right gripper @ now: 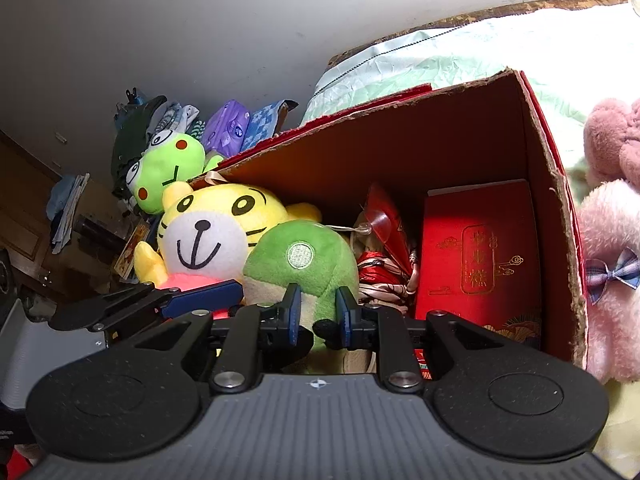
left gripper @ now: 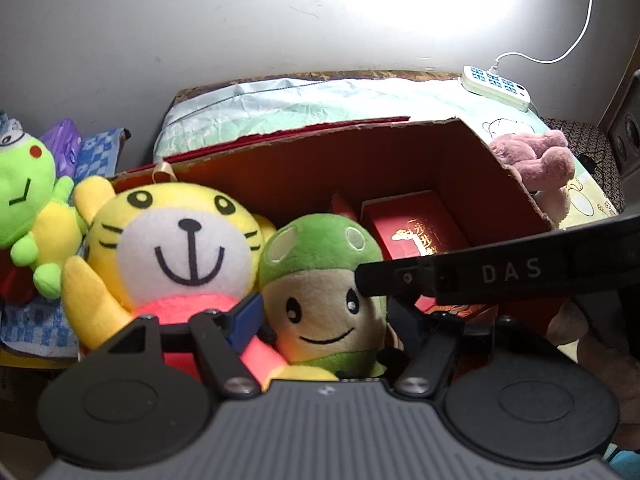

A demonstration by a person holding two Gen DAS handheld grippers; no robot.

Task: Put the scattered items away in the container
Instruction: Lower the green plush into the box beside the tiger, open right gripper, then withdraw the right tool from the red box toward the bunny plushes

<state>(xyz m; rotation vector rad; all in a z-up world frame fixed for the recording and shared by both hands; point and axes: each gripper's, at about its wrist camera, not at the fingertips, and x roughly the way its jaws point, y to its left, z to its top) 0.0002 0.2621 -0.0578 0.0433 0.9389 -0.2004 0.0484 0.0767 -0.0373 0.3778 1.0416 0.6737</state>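
A red-lined cardboard box [left gripper: 400, 160] [right gripper: 552, 152] holds a yellow tiger plush [left gripper: 176, 248] [right gripper: 216, 236] at its left end and a green mushroom-cap plush [left gripper: 320, 300] [right gripper: 304, 256] beside it. My right gripper [right gripper: 318, 308] is shut on the green plush, its blue pads pinching the lower body. Its black arm crosses the left wrist view [left gripper: 500, 272]. My left gripper [left gripper: 324, 316] is open, its fingers spread either side of the green plush, the left finger against the tiger. A pink plush [left gripper: 536, 160] [right gripper: 612, 220] lies outside the box's right wall.
A red gift box [left gripper: 416, 228] [right gripper: 480, 256] and red fabric items [right gripper: 380, 264] lie inside the box. A green frog plush [left gripper: 28, 200] [right gripper: 168, 168] sits left of the box. A power strip [left gripper: 496, 84] lies on the bed. Clutter [right gripper: 228, 128] is piled behind the frog.
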